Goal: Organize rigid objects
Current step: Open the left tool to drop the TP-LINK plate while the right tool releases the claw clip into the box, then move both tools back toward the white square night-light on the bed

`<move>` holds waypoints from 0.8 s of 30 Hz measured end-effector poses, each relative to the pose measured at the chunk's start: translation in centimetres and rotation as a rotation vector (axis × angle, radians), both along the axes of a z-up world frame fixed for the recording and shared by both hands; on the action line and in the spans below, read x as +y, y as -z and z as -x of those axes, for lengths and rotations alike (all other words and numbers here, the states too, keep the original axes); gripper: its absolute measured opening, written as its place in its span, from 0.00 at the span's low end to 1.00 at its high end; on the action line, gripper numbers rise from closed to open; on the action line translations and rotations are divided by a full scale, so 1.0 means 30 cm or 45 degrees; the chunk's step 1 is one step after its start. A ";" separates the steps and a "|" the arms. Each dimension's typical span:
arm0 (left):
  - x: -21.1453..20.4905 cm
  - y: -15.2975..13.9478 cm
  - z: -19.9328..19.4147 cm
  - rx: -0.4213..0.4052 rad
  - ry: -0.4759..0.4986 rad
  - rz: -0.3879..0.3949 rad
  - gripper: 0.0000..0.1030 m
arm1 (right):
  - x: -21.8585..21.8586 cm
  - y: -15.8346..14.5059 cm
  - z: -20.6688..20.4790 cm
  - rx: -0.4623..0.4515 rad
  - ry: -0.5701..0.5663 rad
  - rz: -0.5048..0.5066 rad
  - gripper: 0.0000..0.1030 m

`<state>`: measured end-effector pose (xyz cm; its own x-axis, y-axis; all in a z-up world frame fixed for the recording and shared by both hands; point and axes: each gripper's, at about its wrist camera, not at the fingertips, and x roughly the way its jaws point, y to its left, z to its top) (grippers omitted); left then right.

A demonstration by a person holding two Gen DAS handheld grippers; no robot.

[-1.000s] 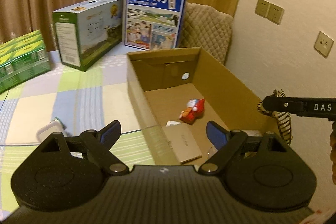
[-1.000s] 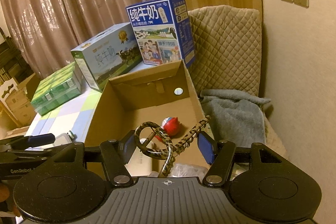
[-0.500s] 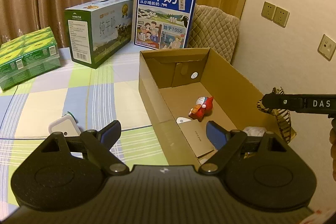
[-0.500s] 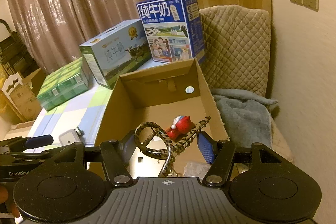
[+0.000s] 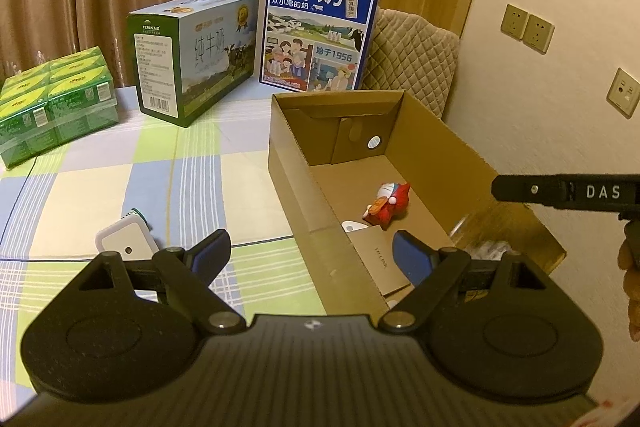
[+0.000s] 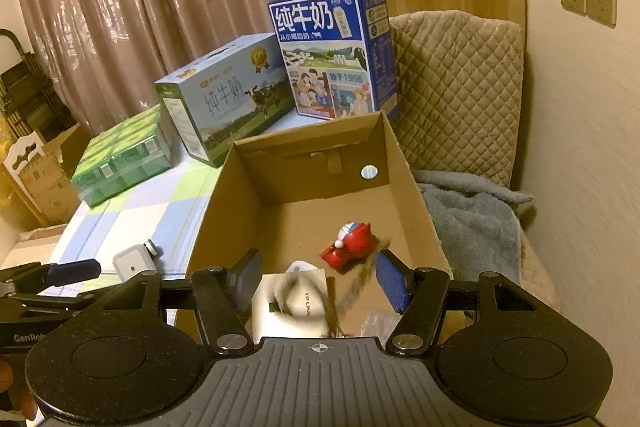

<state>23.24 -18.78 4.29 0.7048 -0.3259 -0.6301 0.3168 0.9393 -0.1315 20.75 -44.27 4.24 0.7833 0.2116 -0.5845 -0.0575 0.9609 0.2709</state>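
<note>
Your right gripper (image 6: 316,279) is opening above the open brown cardboard box (image 6: 224,195), a blurred patterned hair clip (image 6: 352,279) between its jaws, untouched. Your left gripper (image 5: 312,251) gapes empty beside the box's near wall; a white rounded device (image 5: 126,245) lies outside.

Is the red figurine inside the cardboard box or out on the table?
Inside. The red figurine lies tipped on its side on the floor of the open cardboard box, beside a white carton.

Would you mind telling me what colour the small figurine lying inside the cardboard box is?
Mostly red, with a blue-and-white head; the figurine shows best in the left wrist view.
</note>
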 end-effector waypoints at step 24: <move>0.081 -0.086 0.072 -0.053 -0.039 0.017 0.83 | 0.029 -0.117 0.098 -0.073 0.038 -0.021 0.68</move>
